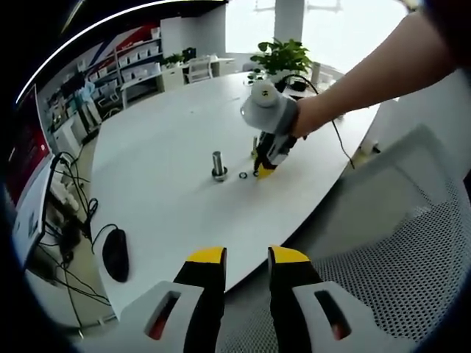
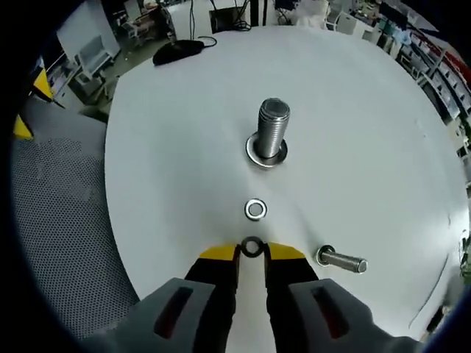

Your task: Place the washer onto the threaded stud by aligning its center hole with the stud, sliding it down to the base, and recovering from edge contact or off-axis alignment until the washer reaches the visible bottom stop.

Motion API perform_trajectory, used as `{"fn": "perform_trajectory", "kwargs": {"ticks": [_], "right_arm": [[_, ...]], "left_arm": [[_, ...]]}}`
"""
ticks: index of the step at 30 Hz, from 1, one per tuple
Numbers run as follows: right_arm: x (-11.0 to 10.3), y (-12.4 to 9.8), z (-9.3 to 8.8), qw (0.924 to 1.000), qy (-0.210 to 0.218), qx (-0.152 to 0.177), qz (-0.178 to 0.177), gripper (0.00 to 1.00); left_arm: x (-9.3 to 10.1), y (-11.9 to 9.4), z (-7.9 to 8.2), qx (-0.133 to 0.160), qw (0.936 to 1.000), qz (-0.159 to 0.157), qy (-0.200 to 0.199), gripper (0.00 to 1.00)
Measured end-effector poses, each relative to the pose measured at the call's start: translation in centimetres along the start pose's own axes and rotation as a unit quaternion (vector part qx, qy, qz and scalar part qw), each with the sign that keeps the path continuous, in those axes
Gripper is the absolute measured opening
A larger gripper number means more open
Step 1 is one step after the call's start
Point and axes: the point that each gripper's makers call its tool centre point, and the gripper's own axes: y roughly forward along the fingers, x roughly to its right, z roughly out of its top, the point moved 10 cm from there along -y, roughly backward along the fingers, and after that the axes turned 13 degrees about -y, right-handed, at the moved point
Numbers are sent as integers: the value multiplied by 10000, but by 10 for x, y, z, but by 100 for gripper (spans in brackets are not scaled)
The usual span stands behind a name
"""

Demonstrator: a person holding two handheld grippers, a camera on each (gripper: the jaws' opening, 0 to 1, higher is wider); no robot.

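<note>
Washer [image 2: 252, 247], a dark flat ring, sits pinched between the right gripper [image 2: 252, 253] tips on the smooth white table [image 2: 368, 147]. At 12 o'clock stands the ridged steel threaded stud [image 2: 271, 132], a shiny second washer [image 2: 255, 209] between. Left gripper [image 1: 246, 255] hangs narrowly parted, empty.

The left gripper [image 1: 246, 259] hangs off the near edge of the round white table [image 1: 169, 191], its yellow-tipped jaws a little apart with nothing between them. Farther in, the threaded stud [image 1: 218, 165] stands upright on the tabletop. A washer [image 1: 243, 176] lies flat just beside it. The right gripper [image 1: 263, 169], held in a person's hand [image 1: 309, 118], has its tips down at the table next to that washer (whether they grip anything cannot be told). A black mouse [image 1: 115, 254] sits near the table's edge, a potted plant [image 1: 280, 57] at the far side.
</note>
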Motion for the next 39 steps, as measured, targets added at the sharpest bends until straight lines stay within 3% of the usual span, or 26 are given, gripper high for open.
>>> {"fn": "perform_trajectory", "kwargs": {"ticks": [7,11,18,23,33,39], "right_arm": [[1,0,14,9965,-207,-780,206,15],[0,0,22,9933,-20,-1142,185,15],[-1,0,27,9898,-90,-1409,179,16],[-6,-4,24,9906,221,-1349,54,16],[-15,-4,9,9960,648,-534,-292,15],[-18,-5,7,9945,792,-402,-561,15]], "left_arm": [[0,0,1,5,10000,-4,9,20],[0,0,1,3,10000,-7,17,20],[-1,0,1,22,10000,-11,3,20],[-1,1,1,34,10000,-28,2,20],[-1,0,2,87,10000,-31,-8,20],[-1,-1,3,137,9999,-51,-3,20]]}}
